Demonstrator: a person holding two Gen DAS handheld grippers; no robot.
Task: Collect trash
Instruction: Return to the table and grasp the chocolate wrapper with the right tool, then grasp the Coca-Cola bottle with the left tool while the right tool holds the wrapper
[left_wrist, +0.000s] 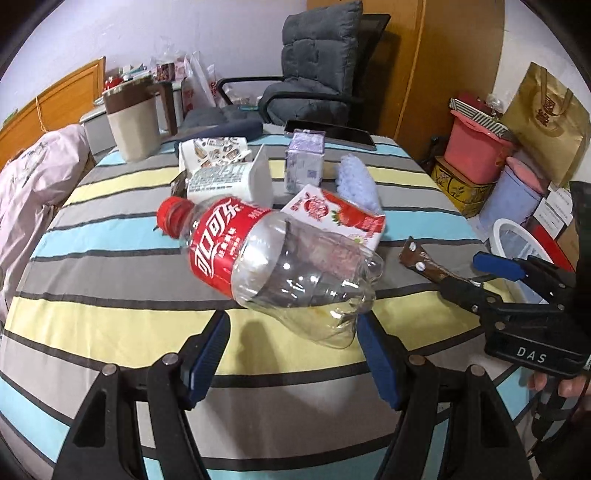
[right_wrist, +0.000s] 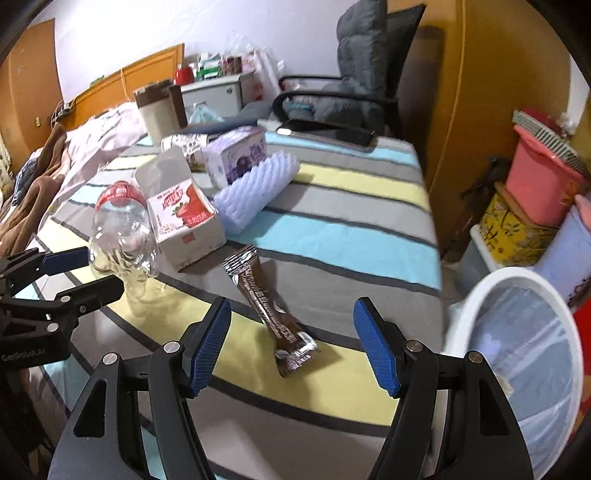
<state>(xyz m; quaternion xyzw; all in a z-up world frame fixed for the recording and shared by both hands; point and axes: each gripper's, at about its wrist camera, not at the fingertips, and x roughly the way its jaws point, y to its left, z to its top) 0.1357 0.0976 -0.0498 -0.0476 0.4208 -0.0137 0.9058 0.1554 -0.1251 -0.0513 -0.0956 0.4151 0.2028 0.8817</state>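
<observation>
Both grippers, left (left_wrist: 291, 350) and right (right_wrist: 291, 343), gape empty: square yours on bottle (left_wrist: 273, 258) at 12 o'clock, wrapper (right_wrist: 271, 310) likewise.

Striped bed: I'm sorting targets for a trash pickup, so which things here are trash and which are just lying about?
Trash job:
- clear plastic cola bottle with red label
- brown snack wrapper
- strawberry milk carton
- purple drink carton
- white round bin

Lying about:
- beige jug with brown lid
- black tablet
- grey cushioned chair
</observation>
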